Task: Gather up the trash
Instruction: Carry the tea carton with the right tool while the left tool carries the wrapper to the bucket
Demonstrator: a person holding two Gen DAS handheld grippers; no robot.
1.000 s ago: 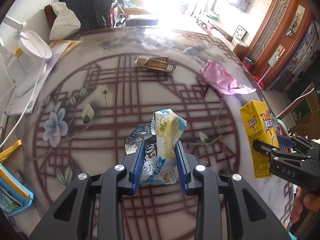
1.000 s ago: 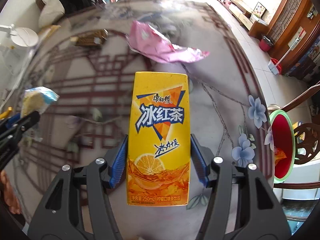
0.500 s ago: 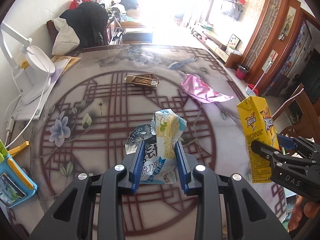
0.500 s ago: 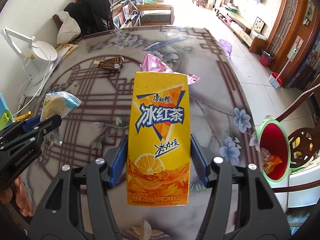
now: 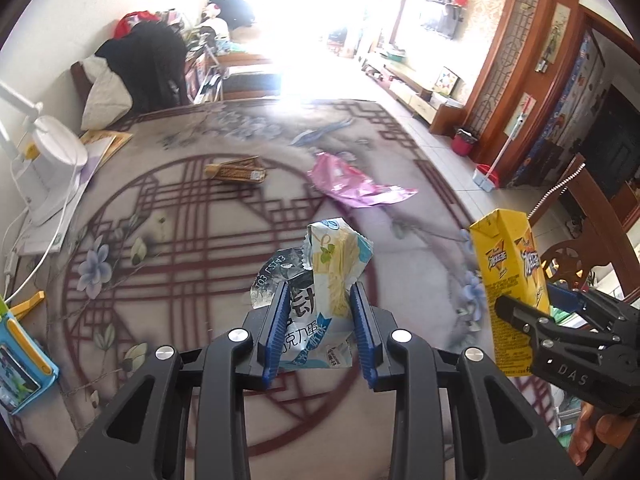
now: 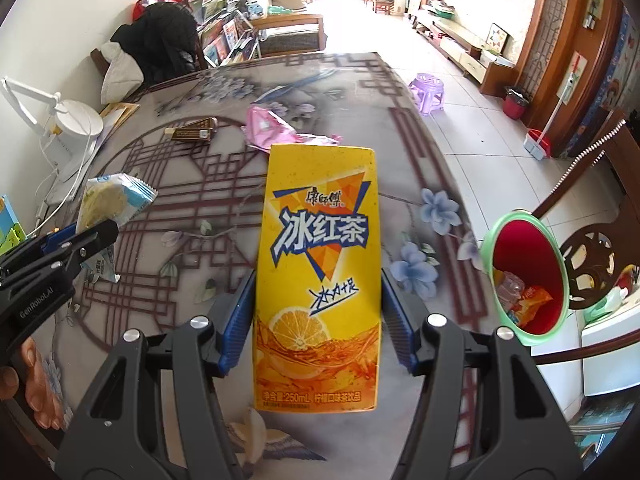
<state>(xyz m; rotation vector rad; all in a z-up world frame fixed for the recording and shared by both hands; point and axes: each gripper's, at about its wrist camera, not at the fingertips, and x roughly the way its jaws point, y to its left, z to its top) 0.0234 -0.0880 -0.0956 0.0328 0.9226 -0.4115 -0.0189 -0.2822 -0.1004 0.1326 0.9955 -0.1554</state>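
Gripping a crumpled snack wrapper (image 5: pixel 328 280) in the left gripper (image 5: pixel 318 324) and an upright yellow tea carton (image 6: pixel 316 276) in the right gripper (image 6: pixel 318 312), both above the worktop (image 6: pixel 192 184), the right fingers (image 6: pixel 394 312) sit nearer the red bin (image 6: pixel 528 272), apparently floor-standing, to their right.

Left gripper (image 5: pixel 318 322) build: black angular plastic frame, two linked arms per side.
Left gripper pads (image 5: pixel 276 330): blue, ribbed, long and narrow.
Left gripper screws (image 5: pixel 239 335): round silver heads, four across the frame.
Left gripper marking: "GenRobot.AI" in pale letters on its side, read from the right wrist view.
Right gripper (image 6: pixel 318 314) build: same black frame, blue ribbed pads, four silver screw heads.
Right gripper marking: "DAS" in pale letters on its side, read from the left wrist view.
Hands (image 6: pixel 28 384): bare fingers behind each gripper body; no sleeve visible.
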